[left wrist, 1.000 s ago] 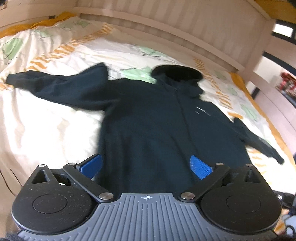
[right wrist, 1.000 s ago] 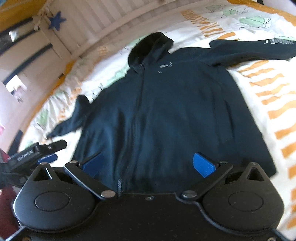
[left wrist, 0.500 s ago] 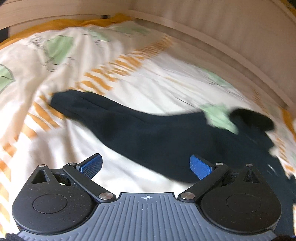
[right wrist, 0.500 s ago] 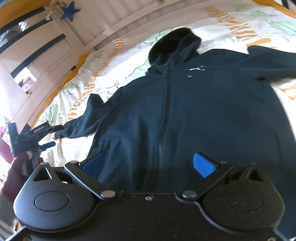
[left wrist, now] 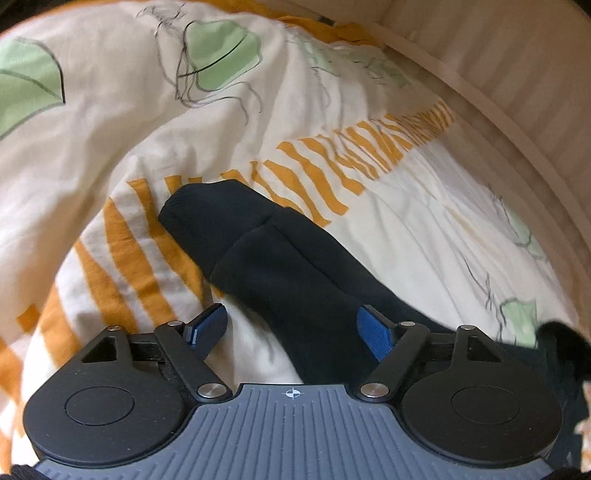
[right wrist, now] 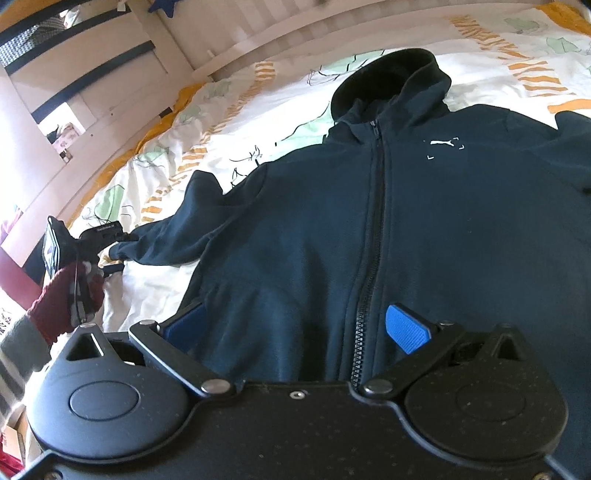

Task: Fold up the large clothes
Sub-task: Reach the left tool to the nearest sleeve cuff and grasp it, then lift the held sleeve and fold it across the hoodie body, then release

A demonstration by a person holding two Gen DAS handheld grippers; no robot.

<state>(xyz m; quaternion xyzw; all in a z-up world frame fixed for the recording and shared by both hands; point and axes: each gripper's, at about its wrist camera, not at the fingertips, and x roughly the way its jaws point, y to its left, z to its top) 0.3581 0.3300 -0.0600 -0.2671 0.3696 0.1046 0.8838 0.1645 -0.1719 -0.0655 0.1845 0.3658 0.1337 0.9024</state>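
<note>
A home bedroom: patterned duvet [left wrist: 332,110] on a slatted wooden bedframe [right wrist: 295,33].

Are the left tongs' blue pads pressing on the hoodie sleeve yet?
Apart. In the left wrist view the closing left tongs straddle the hoodie sleeve; bedsheet shows between the left-side pad and the fabric.

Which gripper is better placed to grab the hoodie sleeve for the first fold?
Left. The left gripper straddles the sleeve, its jaws closing around it. The right gripper hangs open over the hoodie's front.
</note>
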